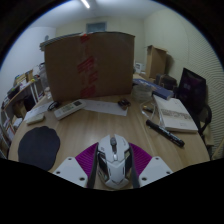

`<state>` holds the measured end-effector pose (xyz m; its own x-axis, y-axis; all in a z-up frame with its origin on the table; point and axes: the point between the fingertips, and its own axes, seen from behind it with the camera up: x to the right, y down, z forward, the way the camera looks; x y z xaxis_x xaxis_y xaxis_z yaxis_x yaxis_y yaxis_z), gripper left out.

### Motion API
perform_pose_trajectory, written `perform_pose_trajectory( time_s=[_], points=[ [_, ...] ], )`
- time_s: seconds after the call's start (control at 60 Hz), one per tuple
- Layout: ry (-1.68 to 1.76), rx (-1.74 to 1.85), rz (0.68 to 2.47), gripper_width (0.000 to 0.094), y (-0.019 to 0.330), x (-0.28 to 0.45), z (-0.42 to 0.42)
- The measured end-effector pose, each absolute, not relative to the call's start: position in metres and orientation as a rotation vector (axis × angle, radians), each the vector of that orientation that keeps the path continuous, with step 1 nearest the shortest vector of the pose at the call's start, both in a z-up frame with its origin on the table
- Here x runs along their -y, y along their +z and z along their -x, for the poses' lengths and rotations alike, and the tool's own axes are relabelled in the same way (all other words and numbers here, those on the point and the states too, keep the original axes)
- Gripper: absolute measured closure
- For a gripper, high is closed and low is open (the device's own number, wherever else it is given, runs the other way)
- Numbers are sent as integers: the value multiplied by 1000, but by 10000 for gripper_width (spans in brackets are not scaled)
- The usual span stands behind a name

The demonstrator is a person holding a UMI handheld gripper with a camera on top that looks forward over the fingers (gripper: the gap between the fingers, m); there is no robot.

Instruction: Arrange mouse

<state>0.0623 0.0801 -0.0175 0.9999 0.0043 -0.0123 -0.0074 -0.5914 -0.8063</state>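
- The mouse [114, 160], white with a grey middle strip, sits right between the two fingers of the gripper [113, 165], low and close to the lens.
- Fingers spread fairly wide; a magenta pad [86, 155] shows on the left of the mouse, another on the right.
- The pads look tight against the mouse's sides, but I cannot tell whether they press it or only flank it; its rear end is cut off below.
- Whether the mouse rests on the desk [110, 125] or is lifted is hard to say.
- A dark mat [39, 146] lies left of the fingers, its near edge lost in shadow.
- Beyond, a keyboard [69, 108] lies at an angle, with a small dark object just left of it that is too small to name.
- A big cardboard box [88, 63] stands at the back, hiding what is behind it; its red markings are unreadable.
- To the right, a book [175, 113] and a long dark bar [165, 133] beside it.
- A monitor [193, 90] at the far right is partly cut off.
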Motion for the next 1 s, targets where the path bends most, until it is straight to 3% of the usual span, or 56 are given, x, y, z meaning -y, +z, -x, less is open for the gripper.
perform_pose_trajectory(
  time_s=[0.2, 0.283, 0.417, 0.517, 0.583, 0.817, 0.9, 0.933, 1.0],
  points=[
    [-32, -95, 2220, 523, -9, -77, -70],
    [-31, -123, 2134, 522, 41, -80, -70],
    [16, -130, 1952, 524, 149, -88, -27],
    [83, -38, 1909, 526, 178, -92, 43],
    [141, 15, 1953, 527, 158, -94, 96],
    [167, 145, 2170, 522, 28, -71, 187],
    [152, 163, 2210, 517, -1, -65, 195],
    [133, 168, 2234, 455, -12, -62, 194],
    [78, 225, 2202, 446, -12, -63, 193]
  ],
)
